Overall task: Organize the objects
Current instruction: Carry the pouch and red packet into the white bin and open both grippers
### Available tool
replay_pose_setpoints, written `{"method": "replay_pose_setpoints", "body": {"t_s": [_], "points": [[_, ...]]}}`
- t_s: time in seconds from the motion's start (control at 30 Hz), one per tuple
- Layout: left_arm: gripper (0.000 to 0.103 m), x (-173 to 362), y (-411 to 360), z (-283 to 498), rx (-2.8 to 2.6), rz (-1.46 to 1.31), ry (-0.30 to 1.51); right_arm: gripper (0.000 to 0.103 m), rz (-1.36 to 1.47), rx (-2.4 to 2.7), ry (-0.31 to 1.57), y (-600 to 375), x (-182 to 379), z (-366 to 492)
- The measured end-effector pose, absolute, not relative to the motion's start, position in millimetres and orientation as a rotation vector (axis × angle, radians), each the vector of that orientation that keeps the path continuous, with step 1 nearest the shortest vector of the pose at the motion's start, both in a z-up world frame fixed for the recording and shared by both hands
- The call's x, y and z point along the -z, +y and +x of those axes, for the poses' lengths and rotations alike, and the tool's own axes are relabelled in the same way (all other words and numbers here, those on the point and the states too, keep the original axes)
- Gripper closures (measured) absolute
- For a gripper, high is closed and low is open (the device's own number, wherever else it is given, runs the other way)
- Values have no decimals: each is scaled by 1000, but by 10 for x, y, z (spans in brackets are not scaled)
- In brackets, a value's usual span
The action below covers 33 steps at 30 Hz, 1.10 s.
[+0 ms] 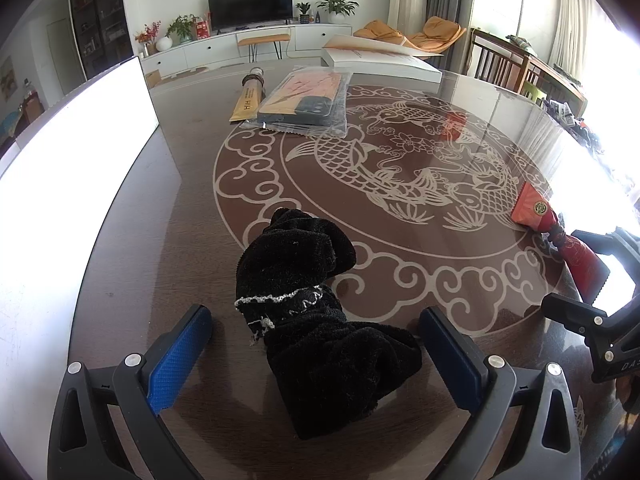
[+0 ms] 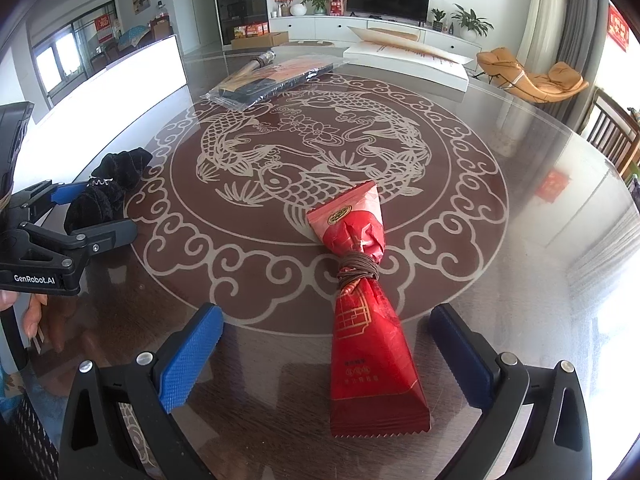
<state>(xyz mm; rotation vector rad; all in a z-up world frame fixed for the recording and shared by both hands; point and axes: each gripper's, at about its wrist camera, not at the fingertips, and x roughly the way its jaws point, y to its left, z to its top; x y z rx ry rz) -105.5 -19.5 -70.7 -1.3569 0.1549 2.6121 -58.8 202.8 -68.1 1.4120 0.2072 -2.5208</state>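
A black velvet cloth bundle tied with a white-flecked band lies on the round table, between the wide-apart blue pads of my left gripper, which is open. In the right wrist view the same black bundle sits at the left inside the left gripper. A red packet bound at its waist with brown cord lies between the spread fingers of my right gripper, also open. The red packet and the right gripper's black frame show at the right edge of the left wrist view.
The table has a glass top over a fish pattern. At its far side lie a clear bag with a phone case, a tied yellow packet and a white box with a raised lid. A tall white panel stands left.
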Motion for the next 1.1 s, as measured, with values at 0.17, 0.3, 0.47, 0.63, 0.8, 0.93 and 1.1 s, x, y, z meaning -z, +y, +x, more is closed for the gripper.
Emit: {"method": "replay_pose_setpoints", "body": {"t_s": [0.17,0.3,0.47,0.63,0.8,0.93,1.1], "points": [[63,587,-315,-965,-2600,-1319,108,84,1501,2525,122,2168,565,-740],[65,358,-476,-723,-2623,-1239,-41,84,1451,2524,60,2043,338,-625],[65,-316,-954,-264,-2708,-1058,-221,84,1244,2475,-58,1421,-277,-516],[65,-798,-1916,24,-2919,-989,-294,84,1053,2297,-164,330,-820,-511],[63,-688,-2939,69,-3136,-1199,-260,84,1000,2084,-180,-928,-902,-470],[34,-280,-3412,-8,-3180,-1524,-235,54,1077,1991,-150,-1601,-641,-500],[31,-163,-3436,210,-3193,-1490,-288,33,1037,2078,-151,-1335,-453,-396]]}}
